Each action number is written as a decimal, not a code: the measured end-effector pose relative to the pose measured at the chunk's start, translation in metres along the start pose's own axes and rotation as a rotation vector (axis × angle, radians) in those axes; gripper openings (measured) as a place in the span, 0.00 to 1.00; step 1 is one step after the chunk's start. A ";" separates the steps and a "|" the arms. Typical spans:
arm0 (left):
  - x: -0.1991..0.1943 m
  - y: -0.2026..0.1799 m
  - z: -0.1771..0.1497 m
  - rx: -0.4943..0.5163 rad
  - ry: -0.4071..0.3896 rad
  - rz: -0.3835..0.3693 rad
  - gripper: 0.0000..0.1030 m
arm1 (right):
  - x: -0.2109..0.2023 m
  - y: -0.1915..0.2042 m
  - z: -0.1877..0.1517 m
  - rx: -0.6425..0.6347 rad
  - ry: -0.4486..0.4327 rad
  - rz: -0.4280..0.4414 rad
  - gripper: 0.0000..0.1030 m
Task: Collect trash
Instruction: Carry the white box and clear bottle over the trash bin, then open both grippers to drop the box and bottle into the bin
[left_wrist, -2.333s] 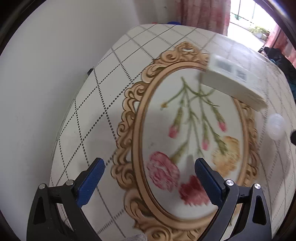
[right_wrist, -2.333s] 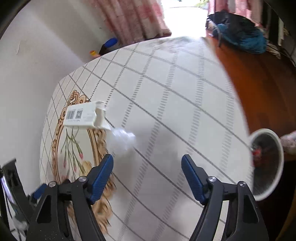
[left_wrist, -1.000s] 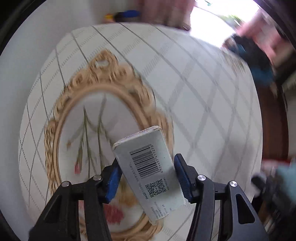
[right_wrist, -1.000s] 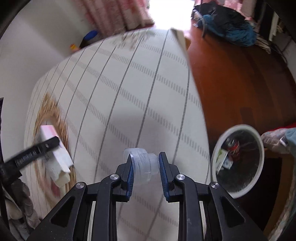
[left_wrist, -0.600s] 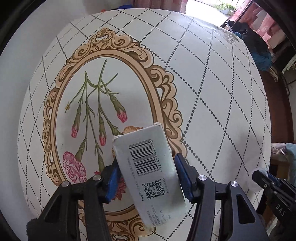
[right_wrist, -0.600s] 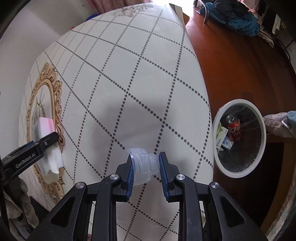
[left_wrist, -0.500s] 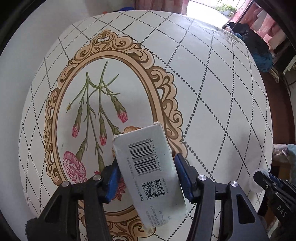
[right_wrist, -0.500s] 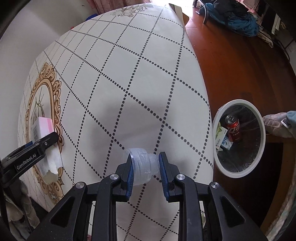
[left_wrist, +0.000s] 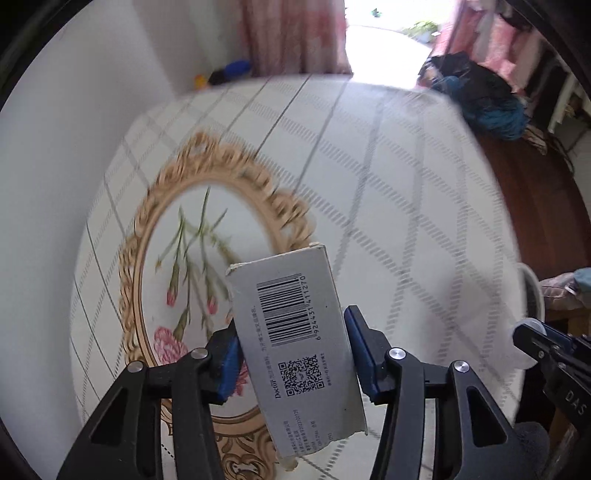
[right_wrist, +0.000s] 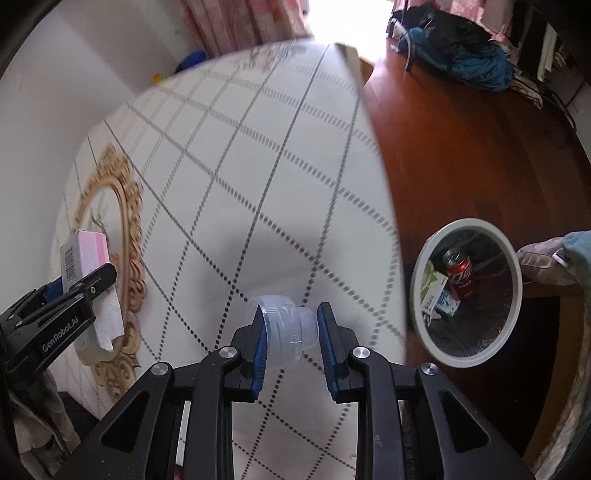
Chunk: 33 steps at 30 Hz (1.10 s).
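My left gripper (left_wrist: 291, 350) is shut on a grey cardboard box (left_wrist: 295, 347) with a barcode and a QR code, held above the table. The box shows in the right wrist view (right_wrist: 83, 258) with a pink side, at the far left. My right gripper (right_wrist: 290, 332) is shut on a small clear plastic cup (right_wrist: 284, 328), above the table's right part. A white-rimmed trash bin (right_wrist: 466, 293) stands on the floor to the right, below table level; it holds a red can (right_wrist: 460, 273) and a small carton.
The table (right_wrist: 258, 155) has a white cloth with a dotted diamond grid and a gold oval flower frame (left_wrist: 177, 258). The floor (right_wrist: 461, 147) is brown wood. A dark blue bundle of clothes (right_wrist: 461, 44) lies at the back right. Pink curtains hang behind.
Both grippers closed on their items: left on the box, right on the cup, and lifted them. In the last half second both views tilted up and shifted; the grips have not changed.
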<state>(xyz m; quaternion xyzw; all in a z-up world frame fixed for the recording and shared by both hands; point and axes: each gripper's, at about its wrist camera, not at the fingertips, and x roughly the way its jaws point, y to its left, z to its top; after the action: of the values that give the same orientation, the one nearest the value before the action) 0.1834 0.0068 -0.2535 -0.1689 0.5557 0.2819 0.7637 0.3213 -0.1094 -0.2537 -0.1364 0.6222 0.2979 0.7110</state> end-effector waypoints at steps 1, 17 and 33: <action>-0.015 -0.008 0.004 0.014 -0.022 -0.012 0.46 | -0.010 -0.005 0.000 0.007 -0.020 0.004 0.26; -0.107 -0.214 0.062 0.292 -0.143 -0.326 0.46 | -0.134 -0.199 -0.023 0.261 -0.241 -0.051 0.26; 0.042 -0.364 0.065 0.401 0.293 -0.467 0.58 | -0.017 -0.351 -0.067 0.488 -0.046 -0.069 0.26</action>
<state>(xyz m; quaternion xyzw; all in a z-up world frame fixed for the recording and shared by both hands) 0.4672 -0.2314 -0.2916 -0.1765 0.6501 -0.0426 0.7378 0.4753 -0.4273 -0.3120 0.0253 0.6544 0.1175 0.7465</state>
